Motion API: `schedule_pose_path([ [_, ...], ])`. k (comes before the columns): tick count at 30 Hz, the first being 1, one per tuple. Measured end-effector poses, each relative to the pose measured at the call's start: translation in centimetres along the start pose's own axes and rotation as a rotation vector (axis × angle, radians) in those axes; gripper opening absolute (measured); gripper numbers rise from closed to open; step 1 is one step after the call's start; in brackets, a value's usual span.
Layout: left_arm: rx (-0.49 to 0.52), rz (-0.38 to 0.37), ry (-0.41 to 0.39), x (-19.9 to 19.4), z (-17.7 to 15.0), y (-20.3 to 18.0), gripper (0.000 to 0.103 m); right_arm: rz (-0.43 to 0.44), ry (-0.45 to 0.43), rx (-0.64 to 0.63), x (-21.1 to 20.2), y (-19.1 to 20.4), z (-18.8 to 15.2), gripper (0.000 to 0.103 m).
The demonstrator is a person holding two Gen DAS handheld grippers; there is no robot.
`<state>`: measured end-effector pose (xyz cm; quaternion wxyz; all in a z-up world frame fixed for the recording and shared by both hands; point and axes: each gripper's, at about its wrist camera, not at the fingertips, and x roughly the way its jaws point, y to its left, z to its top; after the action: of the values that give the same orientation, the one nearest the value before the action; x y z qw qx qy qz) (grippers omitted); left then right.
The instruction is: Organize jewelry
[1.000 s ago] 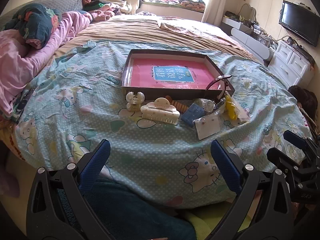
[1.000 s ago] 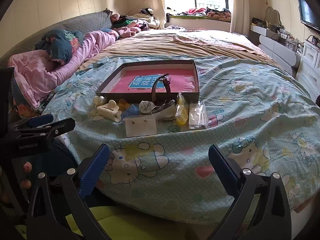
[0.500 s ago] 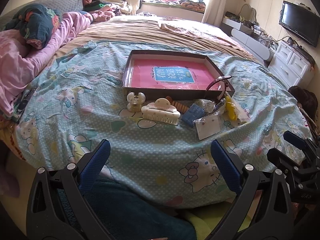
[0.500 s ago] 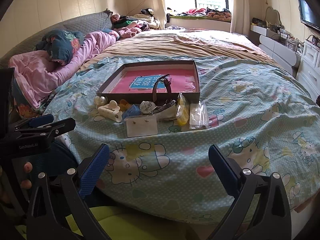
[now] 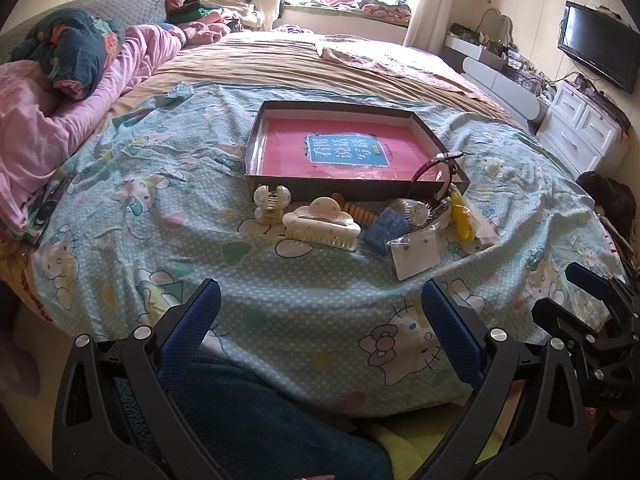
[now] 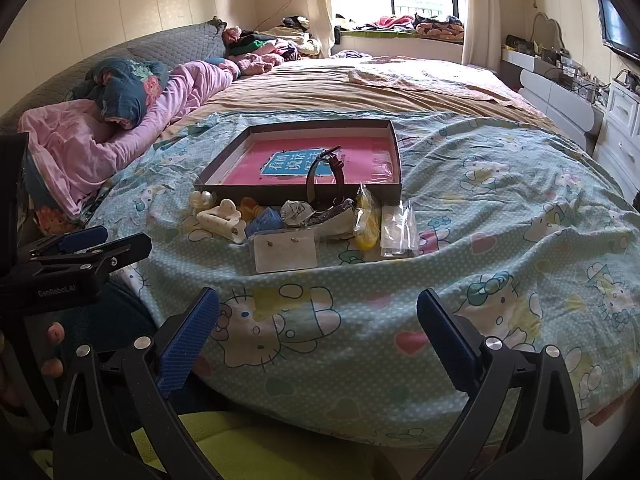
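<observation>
Both grippers hover off the near edge of the bed (image 5: 120, 184), spread wide and holding nothing: the left gripper (image 5: 320, 312) and the right gripper (image 6: 318, 312). On the patterned sheet near that edge a shallow dark tray (image 5: 352, 190) holds only a pink booklet (image 5: 344, 152). The jewelry lies in a heap just in front of the tray's near wall: a small cream claw clip (image 5: 271, 203), a large cream claw clip (image 5: 322, 229), a blue packet (image 5: 387, 229), an earring card (image 6: 285, 250) in a clear sleeve nearest the edge, a yellow piece (image 6: 367, 216), and a brown watch strap (image 6: 322, 176) arching over the tray's near right corner. A clear bag (image 6: 398, 226) at the heap's right end shows plainly only from the right wrist. A crumpled pink quilt (image 5: 36, 128) occupies the bed's left side. The left view shows a white dresser (image 5: 580, 132) past the bed's right edge.
</observation>
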<state>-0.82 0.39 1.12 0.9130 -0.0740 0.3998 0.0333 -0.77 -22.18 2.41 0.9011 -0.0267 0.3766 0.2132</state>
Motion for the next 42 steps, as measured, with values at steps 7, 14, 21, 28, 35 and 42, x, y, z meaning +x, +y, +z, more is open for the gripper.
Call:
schedule_pose_path([
  [7,0.001,0.000,0.000,0.0,0.0,0.0,0.094,0.001,-0.002,-0.001,0.0,0.1,0.0,0.099],
  [14,-0.001,0.002,0.000,0.0,0.0,0.0,0.094,0.006,-0.002,-0.003,0.1,0.1,0.1,0.099],
  [21,-0.003,0.009,-0.001,-0.1,0.3,0.3,0.094,0.024,-0.006,-0.017,0.3,0.5,0.6,0.099],
  [28,-0.030,0.036,0.006,1.0,1.6,1.5,0.094,0.023,-0.003,-0.015,1.4,0.1,1.6,0.099],
  [35,-0.057,0.046,0.013,2.3,2.6,2.8,0.094,0.013,-0.008,0.005,2.8,-1.1,2.9,0.099],
  [42,-0.059,0.053,0.037,4.3,3.5,3.1,0.094,-0.006,0.000,0.025,4.6,-2.3,4.0,0.099],
])
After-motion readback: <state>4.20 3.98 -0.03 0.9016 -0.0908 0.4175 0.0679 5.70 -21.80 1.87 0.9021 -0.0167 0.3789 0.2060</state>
